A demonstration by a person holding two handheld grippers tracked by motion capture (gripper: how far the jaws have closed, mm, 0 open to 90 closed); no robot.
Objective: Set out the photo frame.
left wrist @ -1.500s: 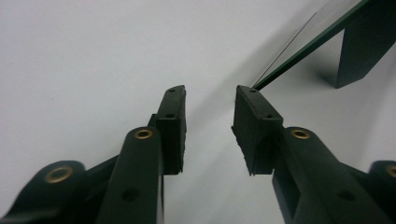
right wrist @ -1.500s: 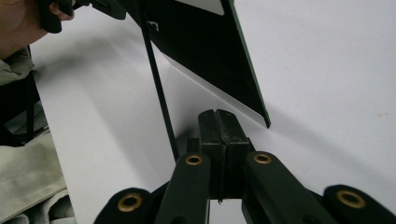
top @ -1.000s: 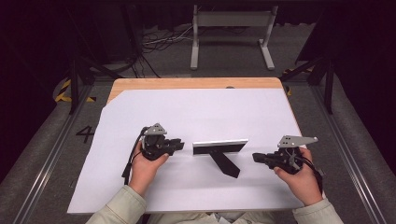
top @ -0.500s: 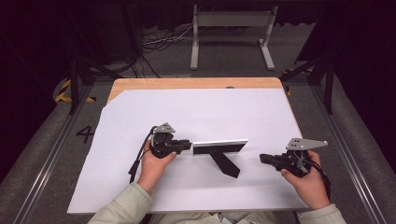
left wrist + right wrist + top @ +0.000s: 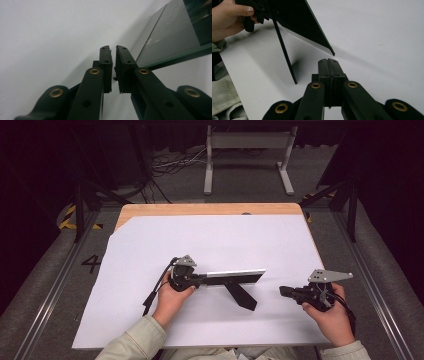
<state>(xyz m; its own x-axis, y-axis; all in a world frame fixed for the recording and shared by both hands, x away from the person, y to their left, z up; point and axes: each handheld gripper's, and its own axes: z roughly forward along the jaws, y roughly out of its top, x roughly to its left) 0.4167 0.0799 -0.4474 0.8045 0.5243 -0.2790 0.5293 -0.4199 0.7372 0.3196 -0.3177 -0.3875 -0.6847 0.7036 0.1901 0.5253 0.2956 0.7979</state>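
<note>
while the black picture frame (image 5: 235, 278) stands upright on its back leg near the middle of the white table (image 5: 150, 245), the left gripper (image 5: 192, 281) has just been closing its jaws at the frame's left end, with a thin gap remaining and no grasp to be seen. the right gripper (image 5: 284, 291) waits apart, jaws clenched and empty. moving the frame is not yet done.

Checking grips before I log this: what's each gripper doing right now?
Left gripper: jaws have just been closing at the end of the standing picture frame; a narrow gap remains, so no clear grip.
Right gripper: jaws shut, holding nothing.

Wooden table (image 5: 150, 210) — white sheet (image 5: 150, 250), upright picture frame (image 5: 235, 278), probably glazed
</note>
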